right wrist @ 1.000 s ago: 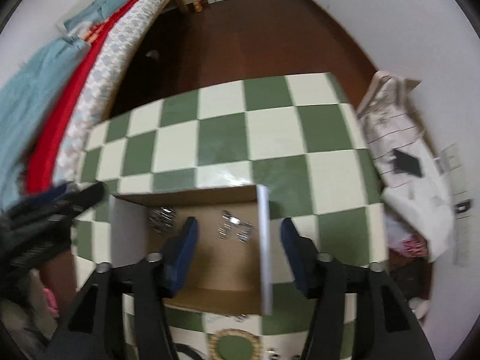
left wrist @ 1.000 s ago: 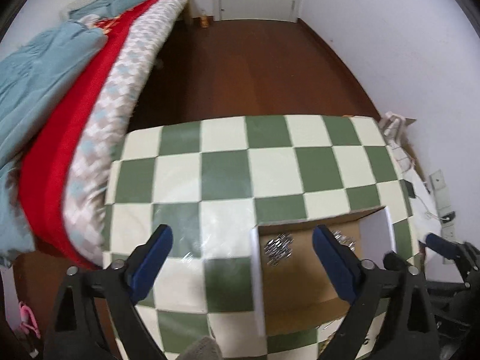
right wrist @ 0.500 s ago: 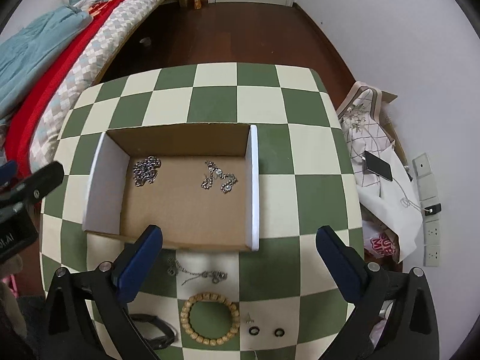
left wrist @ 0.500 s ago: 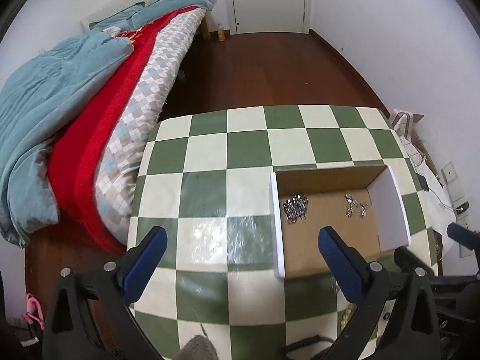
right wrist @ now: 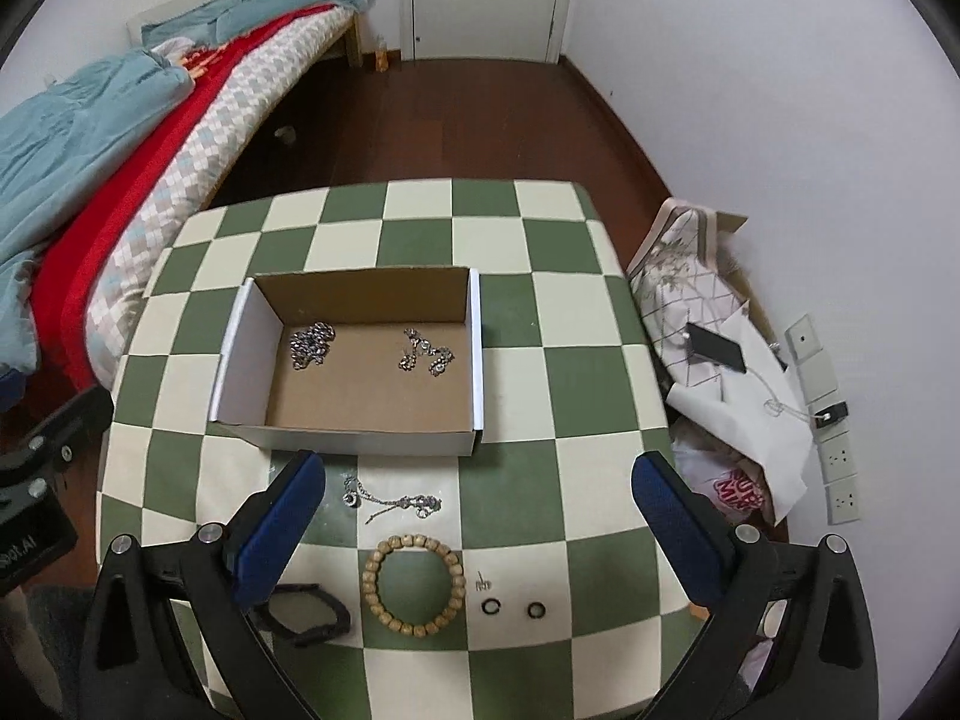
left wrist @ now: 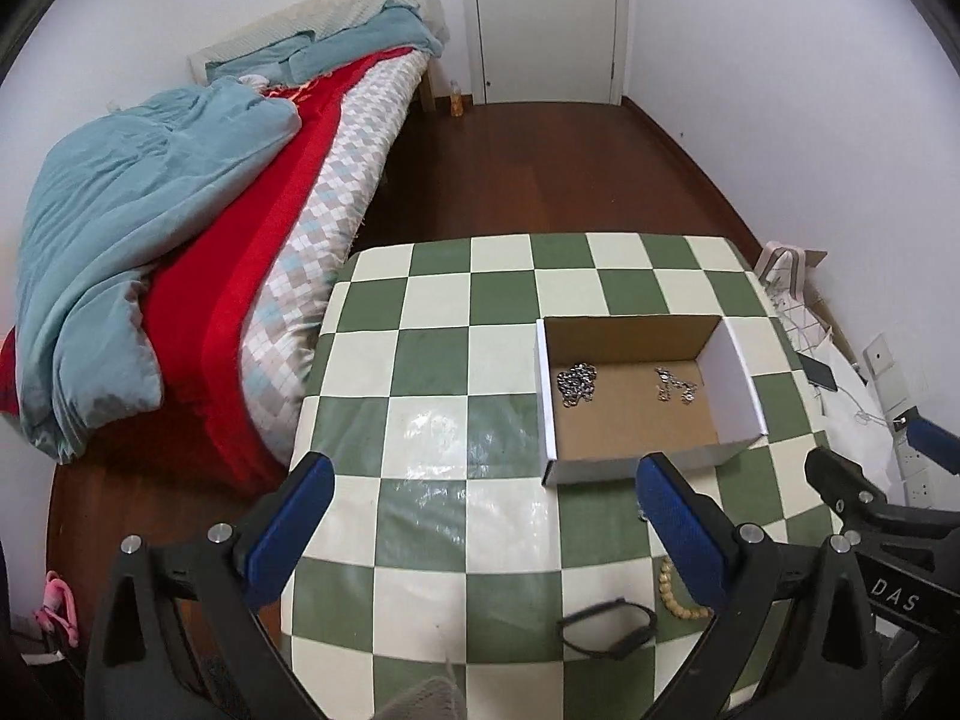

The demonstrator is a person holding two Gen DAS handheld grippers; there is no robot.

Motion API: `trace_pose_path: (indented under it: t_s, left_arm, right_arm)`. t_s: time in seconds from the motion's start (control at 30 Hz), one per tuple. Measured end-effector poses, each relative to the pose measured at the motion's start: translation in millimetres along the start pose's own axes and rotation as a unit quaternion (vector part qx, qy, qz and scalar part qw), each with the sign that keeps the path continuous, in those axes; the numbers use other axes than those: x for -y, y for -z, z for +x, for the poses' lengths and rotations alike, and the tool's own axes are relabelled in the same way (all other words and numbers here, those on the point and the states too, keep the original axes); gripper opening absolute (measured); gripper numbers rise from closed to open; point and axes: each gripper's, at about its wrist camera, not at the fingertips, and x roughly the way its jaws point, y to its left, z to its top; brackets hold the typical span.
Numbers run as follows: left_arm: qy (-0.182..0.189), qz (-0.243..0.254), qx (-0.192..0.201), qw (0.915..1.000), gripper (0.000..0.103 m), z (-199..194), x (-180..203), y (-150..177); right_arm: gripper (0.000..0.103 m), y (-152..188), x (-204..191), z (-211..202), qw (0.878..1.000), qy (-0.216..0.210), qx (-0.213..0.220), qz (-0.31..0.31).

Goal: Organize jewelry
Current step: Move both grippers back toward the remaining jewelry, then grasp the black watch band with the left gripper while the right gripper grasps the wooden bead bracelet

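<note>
An open cardboard box (right wrist: pixel 240 360) (left wrist: pixel 735 378) stands on the green-and-cream checked table (right wrist: pixel 540 312) (left wrist: pixel 432 360). Inside lie a silver chain (right wrist: pixel 311 344) (left wrist: pixel 576 383) at left and a second silver piece (right wrist: pixel 425 354) (left wrist: pixel 675 384) at right. In front of the box lie a thin silver chain (right wrist: pixel 390 501), a wooden bead bracelet (right wrist: pixel 414 577) (left wrist: pixel 675 597), a black band (right wrist: pixel 306 612) (left wrist: pixel 606 627), a tiny pendant (right wrist: pixel 480 583) and two small black rings (right wrist: pixel 513 607). My right gripper (right wrist: pixel 477 516) is open and empty above these. My left gripper (left wrist: pixel 480 516) is open and empty, left of the box.
A bed (left wrist: pixel 240 210) with red and blue bedding runs along the table's left edge. Bags, papers and a phone (right wrist: pixel 714 348) lie on the floor to the right, by wall sockets (right wrist: pixel 840 462). Dark wood floor and a white door (left wrist: pixel 540 18) lie beyond.
Both grippers have pulled back and up from the box, the right one opening wider. The loose jewelry in front of the box has come into view.
</note>
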Motion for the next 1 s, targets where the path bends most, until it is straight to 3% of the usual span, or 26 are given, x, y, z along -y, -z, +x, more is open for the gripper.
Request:
trace_pose_path:
  t_s: [0.27,0.43,0.63,0.7,0.8,0.9,1.0]
  left_arm:
    - [-0.015,-0.007,0.035,0.9992,0.103,-36.9,-3.8,11.4]
    - [-0.044,-0.003,0.028,0.9986,0.103,-30.8,-4.3,28.2]
    - [-0.059,0.000,-0.022,0.9980,0.103,9.0,-6.3,63.8]
    - [-0.056,-0.002,-0.049,0.9972,0.103,27.2,-5.3,76.8]
    - [-0.028,0.004,-0.089,0.9956,0.102,56.0,2.0,92.8]
    - [0.002,0.018,-0.119,0.9928,0.102,79.7,14.5,103.4]
    - [0.020,0.041,-0.143,0.9887,0.090,101.6,27.6,111.9]
  right_arm:
    - [0.103,15.3,2.5,-53.4,0.999,-0.009,0.046,0.007]
    - [0.103,31.8,17.1,-64.7,0.998,-0.024,0.047,0.035]
    - [0.103,68.2,46.9,-27.8,0.996,-0.041,-0.005,0.083]
    - [0.093,82.6,54.1,-9.6,0.994,-0.047,-0.024,0.095]
    - [0.074,106.1,60.3,19.9,0.991,-0.055,-0.060,0.106]
    - [0.072,123.2,61.2,42.3,0.988,-0.064,-0.085,0.115]
    - [0.071,133.7,58.4,54.0,0.987,-0.065,-0.092,0.117]
